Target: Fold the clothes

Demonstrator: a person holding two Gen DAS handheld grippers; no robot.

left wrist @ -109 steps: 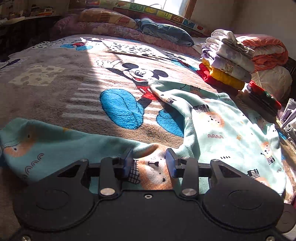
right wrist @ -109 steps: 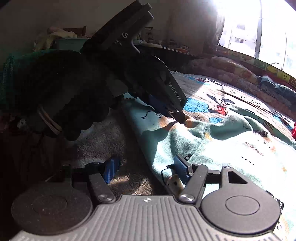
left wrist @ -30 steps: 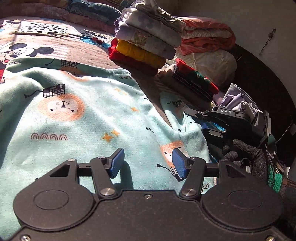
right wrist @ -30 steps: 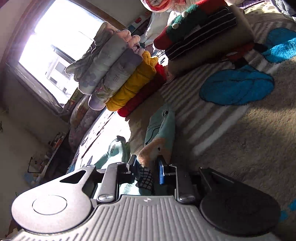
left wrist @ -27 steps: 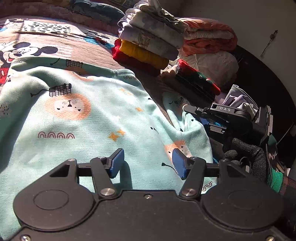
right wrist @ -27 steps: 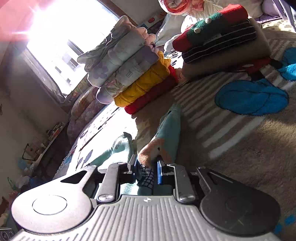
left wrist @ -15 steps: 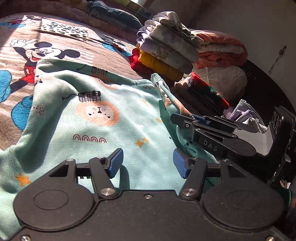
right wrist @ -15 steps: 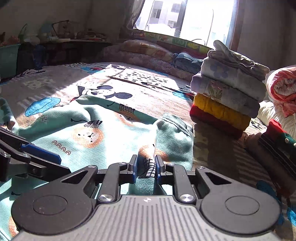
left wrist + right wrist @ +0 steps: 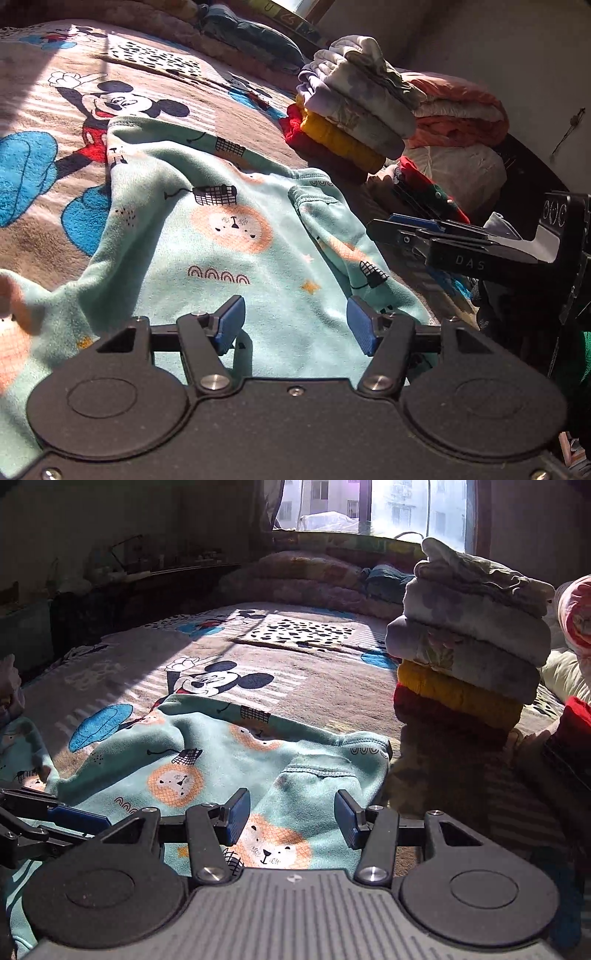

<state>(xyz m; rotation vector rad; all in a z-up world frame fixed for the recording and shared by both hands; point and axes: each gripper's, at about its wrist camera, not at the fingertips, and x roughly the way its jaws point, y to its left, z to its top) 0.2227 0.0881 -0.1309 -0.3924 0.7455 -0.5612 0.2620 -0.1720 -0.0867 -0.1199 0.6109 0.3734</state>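
Mint lion-print top (image 9: 236,236) flat on cartoon blanket (image 9: 44,110), long axis left-right, right sleeve (image 9: 317,786) folded over body. Left gripper (image 9: 295,325), right gripper (image 9: 291,816): jaws wide apart, empty, over fabric.

Ahead of our right hand-held gripper (image 9: 291,818) the garment (image 9: 229,768) lies on the bed (image 9: 332,694); a stack of folded clothes (image 9: 469,642) stands ahead to its right (touching nothing), our left hand-held gripper (image 9: 79,821) at its left.

Stack of folded clothes (image 9: 469,653) blocks the right; blanket (image 9: 325,686) ahead lies bare.
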